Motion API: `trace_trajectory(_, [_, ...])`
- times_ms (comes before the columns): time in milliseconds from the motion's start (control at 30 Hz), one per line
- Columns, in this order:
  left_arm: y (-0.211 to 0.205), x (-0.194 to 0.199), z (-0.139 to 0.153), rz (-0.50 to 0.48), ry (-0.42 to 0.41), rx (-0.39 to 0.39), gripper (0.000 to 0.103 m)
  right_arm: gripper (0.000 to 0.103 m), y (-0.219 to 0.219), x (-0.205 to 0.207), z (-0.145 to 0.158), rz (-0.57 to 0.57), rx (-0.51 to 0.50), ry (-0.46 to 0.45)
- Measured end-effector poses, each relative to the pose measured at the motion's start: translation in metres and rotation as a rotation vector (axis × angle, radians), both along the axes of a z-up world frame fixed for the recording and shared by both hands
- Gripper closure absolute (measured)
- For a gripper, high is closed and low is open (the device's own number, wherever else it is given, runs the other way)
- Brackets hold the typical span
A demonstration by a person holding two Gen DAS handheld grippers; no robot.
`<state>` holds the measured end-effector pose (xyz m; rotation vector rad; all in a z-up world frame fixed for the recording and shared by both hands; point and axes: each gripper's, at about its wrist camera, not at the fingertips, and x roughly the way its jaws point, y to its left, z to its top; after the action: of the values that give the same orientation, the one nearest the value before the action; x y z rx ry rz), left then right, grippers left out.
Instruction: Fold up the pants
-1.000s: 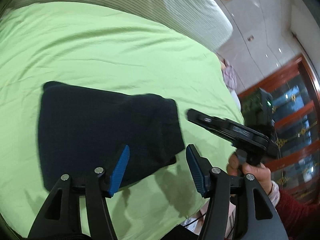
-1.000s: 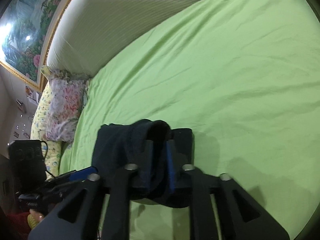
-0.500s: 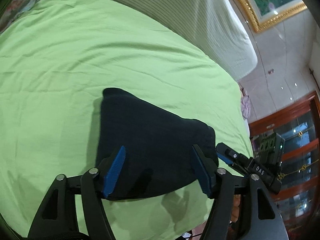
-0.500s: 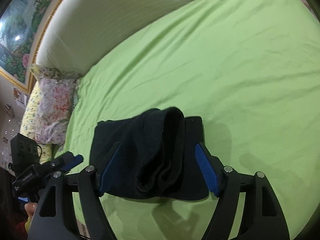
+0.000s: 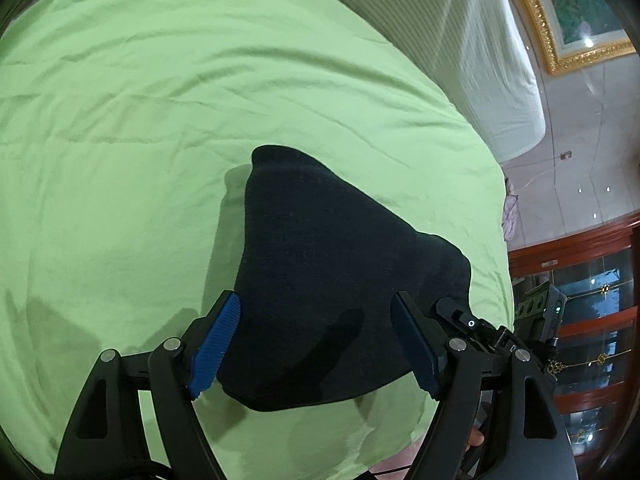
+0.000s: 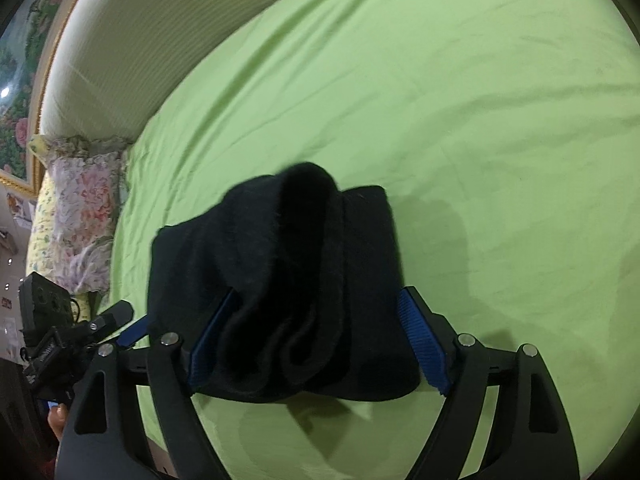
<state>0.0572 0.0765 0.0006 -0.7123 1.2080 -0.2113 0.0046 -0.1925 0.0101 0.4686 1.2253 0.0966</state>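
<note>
The dark navy pants [image 5: 320, 280] lie folded into a compact stack on the green bedsheet [image 5: 160, 120], near the bed's front edge. In the right wrist view the pants [image 6: 280, 280] show a raised, rolled fold on top. My left gripper [image 5: 316, 344] is open, its blue pads on either side of the stack's near end, holding nothing. My right gripper [image 6: 316, 344] is open wide and straddles the stack's near edge. The right gripper's body shows at the right of the left wrist view [image 5: 480, 328], and the left gripper's body at the lower left of the right wrist view [image 6: 80, 332].
A striped white headboard cushion [image 5: 460, 40] runs along the far side of the bed. A floral pillow [image 6: 80, 216] lies at the bed's left end. A wooden cabinet with glass doors [image 5: 592, 320] stands beyond the bed's edge. A framed painting [image 5: 580, 12] hangs on the wall.
My right gripper was shut on the pants' fold one second ago and has opened, leaving the fold on the stack. My left gripper moved in over the stack, staying open.
</note>
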Motion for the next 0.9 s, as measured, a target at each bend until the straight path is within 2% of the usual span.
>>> trace_trajectory(267, [-0.005,0.006,-0.020,-0.009,0.056,0.013,0.023,0.021,-0.014,-0.002,-0.019,-0.009,0.061,0.021])
trace_trajectory(333, [-0.006,0.008,-0.024,-0.011,0.066,0.012,0.023,0.028,-0.025,-0.005,-0.025,-0.020,0.092,0.027])
trace_trajectory(400, [-0.006,0.010,-0.027,-0.013,0.071,0.012,0.023,0.038,-0.037,-0.009,-0.031,-0.028,0.133,0.027])
trace_trajectory(500, [-0.007,0.012,-0.031,-0.015,0.075,0.009,0.022,0.043,-0.042,-0.010,-0.030,0.009,0.134,0.015])
trace_trajectory(800, [-0.008,0.015,-0.040,-0.005,0.056,0.023,0.020,0.044,-0.044,-0.012,-0.030,0.030,0.139,0.005])
trace_trajectory(900, [-0.008,0.018,-0.044,-0.003,0.053,0.016,0.027,0.045,-0.040,-0.011,-0.030,0.028,0.145,0.001])
